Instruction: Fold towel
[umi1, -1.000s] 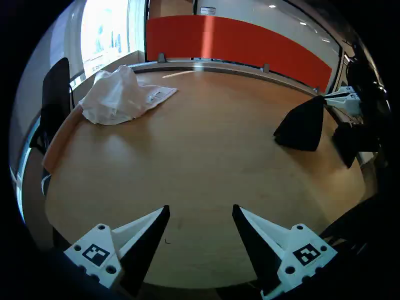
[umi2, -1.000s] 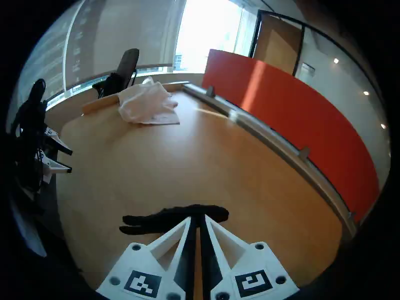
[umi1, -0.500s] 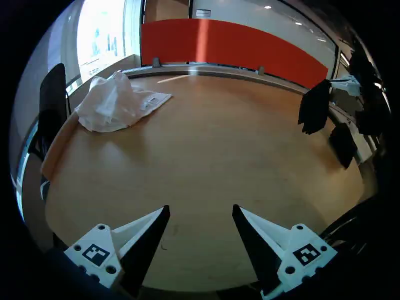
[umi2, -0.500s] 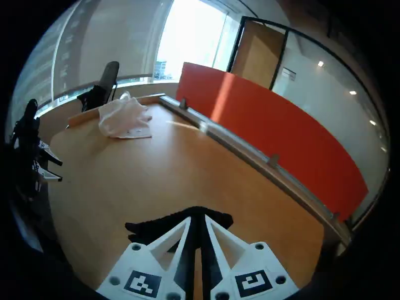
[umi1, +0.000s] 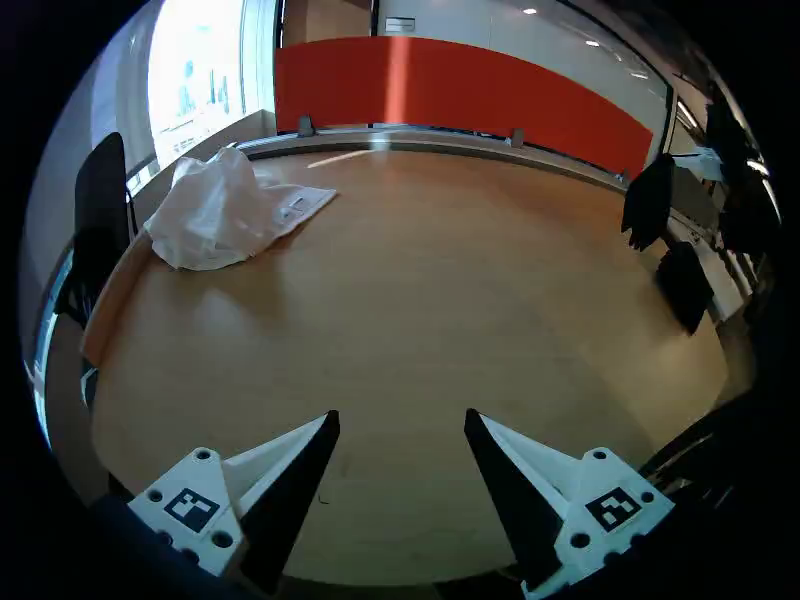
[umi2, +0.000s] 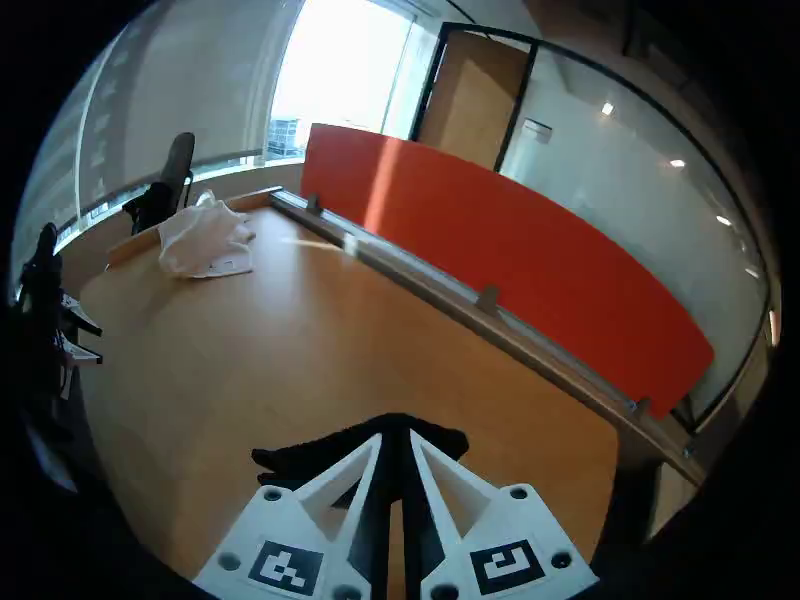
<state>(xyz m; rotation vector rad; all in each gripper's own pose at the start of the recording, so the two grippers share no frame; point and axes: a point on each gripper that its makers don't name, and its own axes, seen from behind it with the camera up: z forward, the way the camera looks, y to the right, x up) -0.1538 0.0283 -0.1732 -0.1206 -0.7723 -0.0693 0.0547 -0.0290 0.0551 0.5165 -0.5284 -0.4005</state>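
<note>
Starting at the left of the left gripper view: a white heap (umi1: 225, 210) lies crumpled on the table (umi1: 420, 290), far ahead and to the left of the left gripper (umi1: 400, 415). That gripper hovers low over bare wood, jaws spread wide, nothing between them. Ahead runs the red partition (umi1: 460, 90). Far off to the right, the right gripper (umi1: 690, 160) holds a black cloth (umi1: 648, 200), which dangles limp below it at the table's far edge and looks lifted clear of the wood.

Over to the right gripper view: the left gripper (umi2: 98, 343) shows small at the far left, well apart from everything. The white heap (umi2: 205, 240) sits far ahead-left. Right up front, the right gripper (umi2: 398, 470) is pinched closed, both fingers clamped on the black cloth (umi2: 360, 450), which bunches just past the tips.

Progress? Early, by the look of it. Taking the black cloth as the towel, it is picked up by one pinch only, bunched and not spread flat. No fold shows. Laying it out, catching a second corner with the free left gripper, and every fold are all left to do.
</note>
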